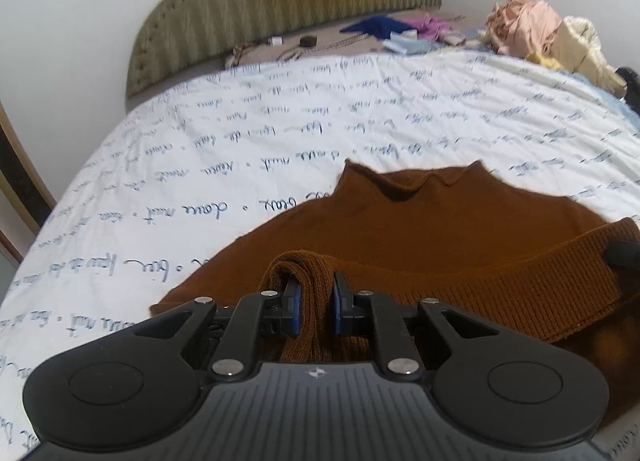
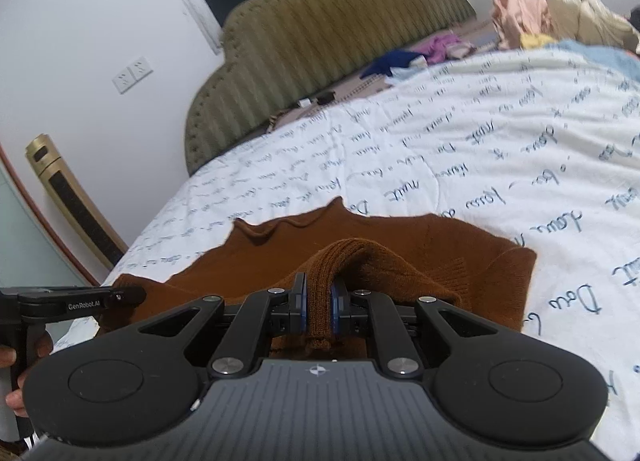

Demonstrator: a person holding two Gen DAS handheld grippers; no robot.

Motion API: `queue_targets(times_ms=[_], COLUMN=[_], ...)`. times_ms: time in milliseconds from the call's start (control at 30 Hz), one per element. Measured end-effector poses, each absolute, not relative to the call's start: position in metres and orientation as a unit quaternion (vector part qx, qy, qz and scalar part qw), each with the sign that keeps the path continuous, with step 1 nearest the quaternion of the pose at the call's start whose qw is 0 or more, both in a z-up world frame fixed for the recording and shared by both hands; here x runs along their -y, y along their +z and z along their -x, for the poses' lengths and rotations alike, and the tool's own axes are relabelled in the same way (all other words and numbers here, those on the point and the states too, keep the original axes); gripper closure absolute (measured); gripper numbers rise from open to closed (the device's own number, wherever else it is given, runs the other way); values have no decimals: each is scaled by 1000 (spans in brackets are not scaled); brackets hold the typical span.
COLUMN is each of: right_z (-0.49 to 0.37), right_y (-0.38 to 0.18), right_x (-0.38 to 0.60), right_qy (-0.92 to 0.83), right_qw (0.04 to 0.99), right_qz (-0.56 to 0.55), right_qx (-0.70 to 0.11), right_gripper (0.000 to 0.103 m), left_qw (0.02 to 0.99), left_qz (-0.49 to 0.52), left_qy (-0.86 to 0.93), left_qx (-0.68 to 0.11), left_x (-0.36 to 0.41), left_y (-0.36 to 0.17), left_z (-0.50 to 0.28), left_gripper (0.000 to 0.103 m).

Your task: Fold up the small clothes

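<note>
Brown knit sweater [image 1: 420, 229] flat on script-print duvet [image 1: 240, 133]; ribbed hem pinched by L gripper [image 1: 315, 303] & R gripper [image 2: 318, 303], both clamped tight.

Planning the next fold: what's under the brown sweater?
The brown knit sweater lies on the white quilt with blue script. Whatever is directly beneath the sweater is covered.
</note>
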State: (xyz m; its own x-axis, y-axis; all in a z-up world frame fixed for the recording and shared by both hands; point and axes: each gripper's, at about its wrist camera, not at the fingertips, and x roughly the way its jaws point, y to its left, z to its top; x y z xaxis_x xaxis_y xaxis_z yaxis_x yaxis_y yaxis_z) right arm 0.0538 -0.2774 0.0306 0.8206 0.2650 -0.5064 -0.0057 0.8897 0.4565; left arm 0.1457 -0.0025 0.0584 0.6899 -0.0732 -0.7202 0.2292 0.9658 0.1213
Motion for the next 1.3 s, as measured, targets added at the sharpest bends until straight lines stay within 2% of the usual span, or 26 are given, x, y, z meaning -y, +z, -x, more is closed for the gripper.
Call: queue_targets(times_ms=[200,367,467,533,600,767,833,900,933,1067,1200,1300], right_z=[-78,-91,-101,-106,-111,-116,-119,-121,-118,-105,-108,-116], right_y=[14,11,10,8,7,11,12,13,15,28,24,11], right_x=[278,283,288,294,299,308,311,313,314,307,288,287], right_qy=[61,66,72,76,80,68,62,49,36,36,75,21], right_qw=[919,909,901,894,887,889,892,897,903,926,924,921], right_qz=[-229,-248,-266,-285,-306,-321,-319,-311,-305,-260,-212,-188], right_qx=[-316,-330,-336,-338,-336,-321,-316,-310,-302,-271,-308,-339], right_gripper=[87,82,74,59,51,45,44,44,44,42,31,30], left_qw=[905,894,885,878,869,859,865,877,884,901,907,911], left_qz=[-85,-47,-10,25,66,117,115,108,105,84,74,45], left_qy=[-89,-95,-99,-101,-105,-102,-94,-76,-68,-46,-41,-40], left_qx=[-407,-435,-455,-467,-479,-487,-479,-462,-450,-424,-412,-408], left_x=[2,-7,-17,-26,-37,-52,-53,-54,-56,-61,-69,-74], left_y=[42,40,40,40,38,38,41,47,51,62,67,66], left_z=[-170,-185,-195,-200,-206,-213,-212,-209,-207,-202,-194,-179], left_gripper=[86,83,82,82,78,74,65,33,28,28,28,28])
